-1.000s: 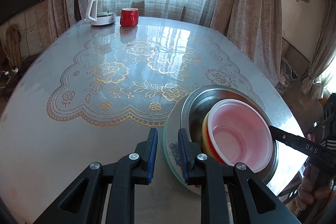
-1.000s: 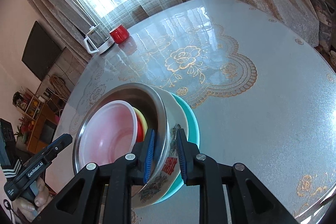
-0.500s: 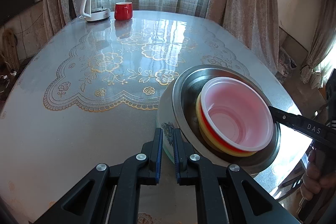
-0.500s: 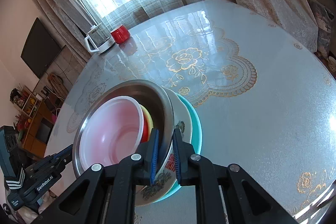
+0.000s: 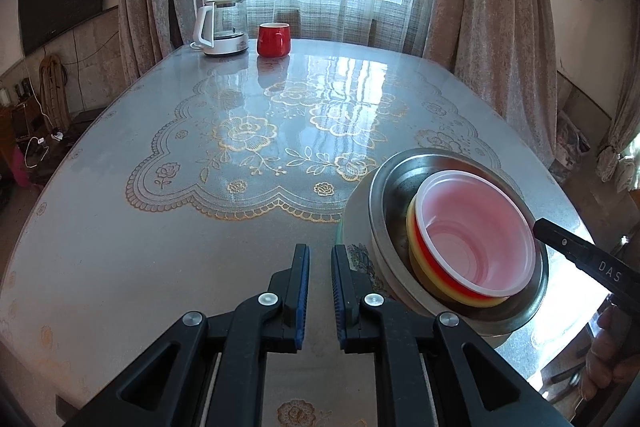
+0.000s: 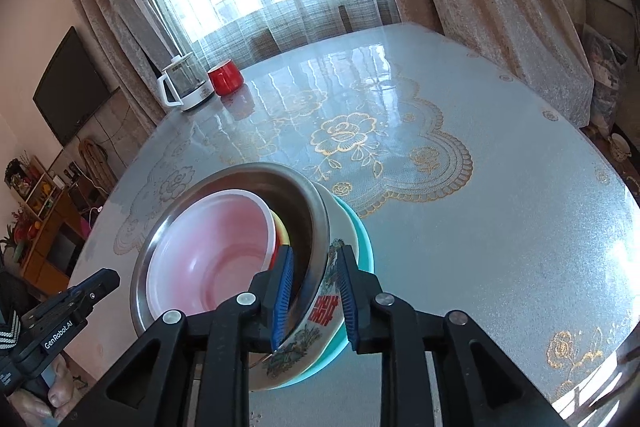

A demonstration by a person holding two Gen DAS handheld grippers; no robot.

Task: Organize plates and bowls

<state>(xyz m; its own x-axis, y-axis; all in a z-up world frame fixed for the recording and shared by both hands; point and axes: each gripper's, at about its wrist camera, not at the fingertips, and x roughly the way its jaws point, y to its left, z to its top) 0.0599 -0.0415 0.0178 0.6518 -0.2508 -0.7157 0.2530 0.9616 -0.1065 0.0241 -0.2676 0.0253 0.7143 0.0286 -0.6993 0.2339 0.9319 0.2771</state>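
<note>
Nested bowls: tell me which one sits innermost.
The pink plastic bowl: it sits on top, inside the yellow-and-red bowl, which lies in the steel bowl.

Red bowl (image 5: 430,259) mostly hidden under pink bowl (image 5: 476,235)

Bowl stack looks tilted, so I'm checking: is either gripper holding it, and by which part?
Left gripper is shut on nothing. Right gripper: jaws opening astride the rims of the steel bowl and painted bowl; pads seem clear.
</note>
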